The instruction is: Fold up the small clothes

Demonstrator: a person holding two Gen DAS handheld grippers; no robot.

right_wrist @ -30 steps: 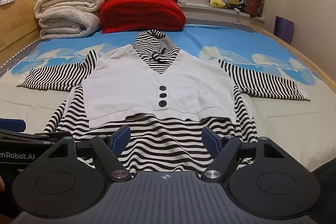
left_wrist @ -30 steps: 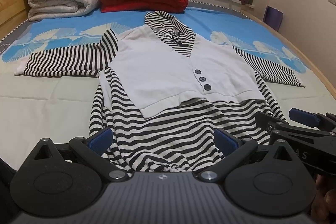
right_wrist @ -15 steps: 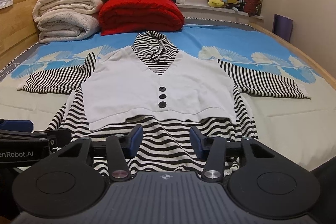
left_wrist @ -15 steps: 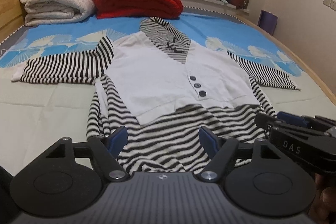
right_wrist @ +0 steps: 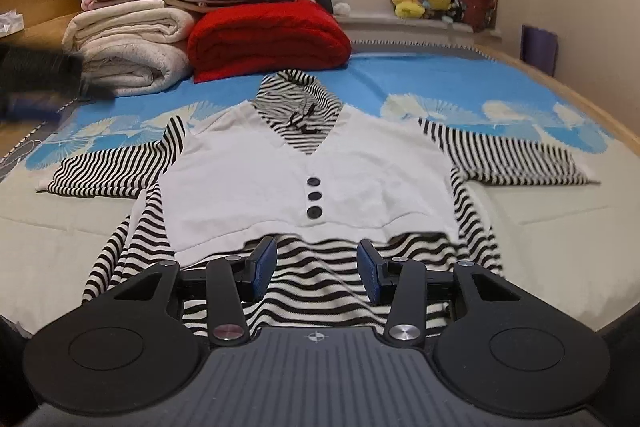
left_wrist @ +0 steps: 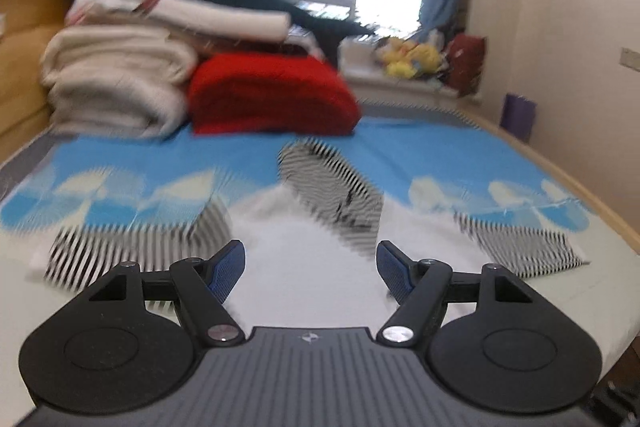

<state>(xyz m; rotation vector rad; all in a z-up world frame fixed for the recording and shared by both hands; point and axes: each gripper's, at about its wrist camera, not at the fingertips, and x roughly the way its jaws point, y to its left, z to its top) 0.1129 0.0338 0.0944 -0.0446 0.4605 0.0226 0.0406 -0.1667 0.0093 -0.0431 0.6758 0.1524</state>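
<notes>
Right wrist view: top (right_wrist: 304, 171) lies flat on the bed (right_wrist: 560, 227), sleeves at 9 and 3 o'clock. Both the right hand-held gripper (right_wrist: 317, 269), at the hem, and the left hand-held gripper (left_wrist: 312, 269) are released. Folding looks unstarted; next, grasp a sleeve.

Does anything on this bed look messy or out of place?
Mostly tidy. The striped top lies flat with sleeves spread, but its left hem edge is bunched into folds.

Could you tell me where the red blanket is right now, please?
In the right wrist view the red blanket lies at the far end of the bed, just beyond the striped top's collar and right of the folded cream blankets.
</notes>
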